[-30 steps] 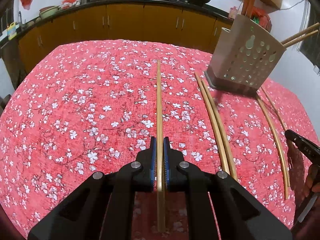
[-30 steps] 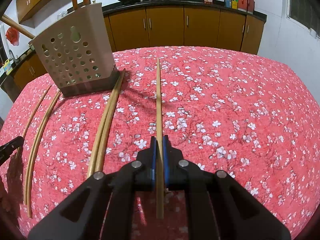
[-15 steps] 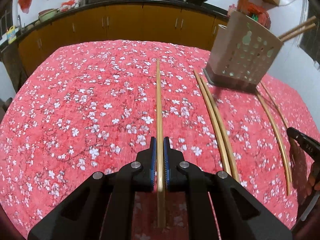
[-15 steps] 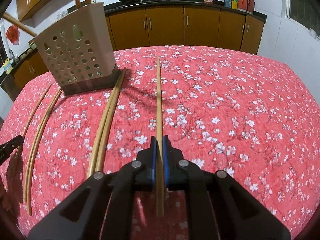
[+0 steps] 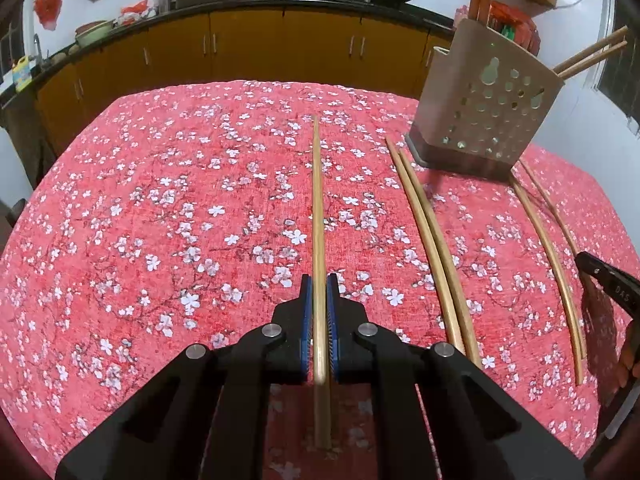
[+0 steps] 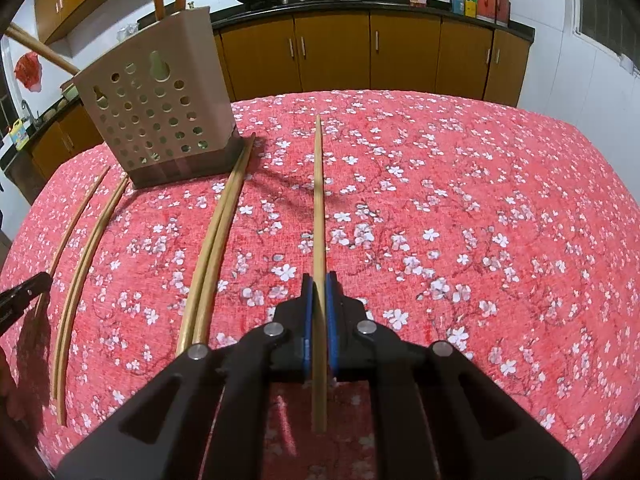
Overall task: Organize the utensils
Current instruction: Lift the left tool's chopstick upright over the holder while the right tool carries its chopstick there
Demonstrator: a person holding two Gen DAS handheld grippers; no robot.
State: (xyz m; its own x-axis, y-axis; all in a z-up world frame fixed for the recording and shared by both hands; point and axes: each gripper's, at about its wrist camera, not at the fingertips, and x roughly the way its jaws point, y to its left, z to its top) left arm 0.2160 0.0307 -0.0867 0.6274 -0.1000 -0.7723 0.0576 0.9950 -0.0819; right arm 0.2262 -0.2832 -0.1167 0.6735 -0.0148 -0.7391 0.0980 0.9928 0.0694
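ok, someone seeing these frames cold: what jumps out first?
Each tool is shut on a long chopstick running straight ahead over the red floral cloth: the left tool holds one, the right tool another. Next, the perforated holder at the far side of the table, sticks poking out the top. Loose pairs lie on the cloth beside it.
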